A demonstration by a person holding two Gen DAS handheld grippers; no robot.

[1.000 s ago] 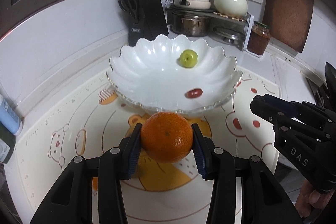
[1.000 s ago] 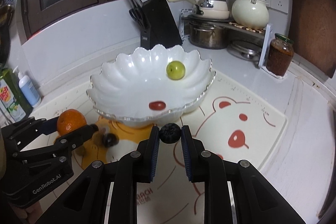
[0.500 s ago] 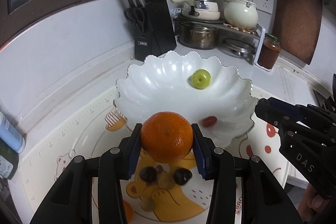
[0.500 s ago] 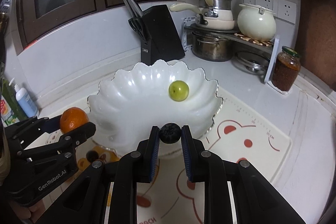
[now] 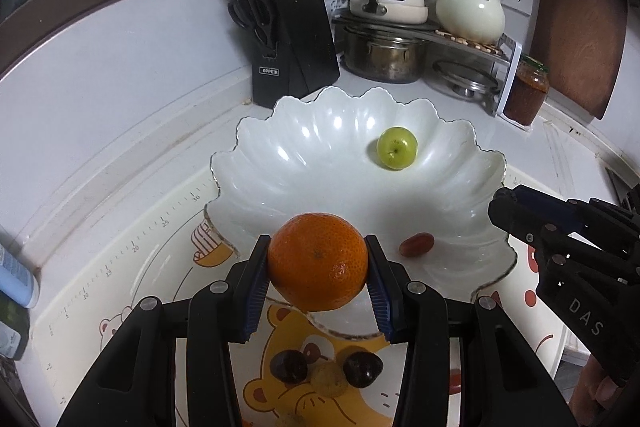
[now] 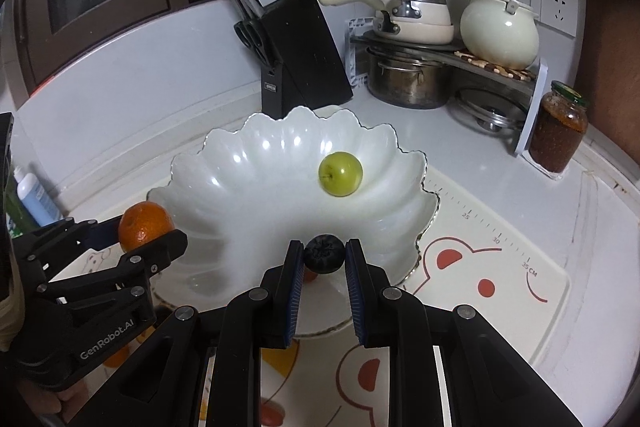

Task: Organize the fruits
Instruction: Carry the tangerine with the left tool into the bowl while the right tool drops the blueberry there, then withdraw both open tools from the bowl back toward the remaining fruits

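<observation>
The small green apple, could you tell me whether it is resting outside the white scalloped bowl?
No, the small green apple lies inside the white scalloped bowl, on its far right slope.

Colours across the kitchen counter and fruit bowl

The scalloped glossy bowl was white; in it lay a yellow-green round fruit and a small red oval fruit. The round citrus fruit was bright orange, the small berry near-black blue. Both grippers were black with blue ribbed pads. The cream mat bore red-and-orange bear drawings and ruler marks. The angled knife block was black, the lidded glass jar reddish-brown with a green lid, the round ceramic pot cream.
</observation>
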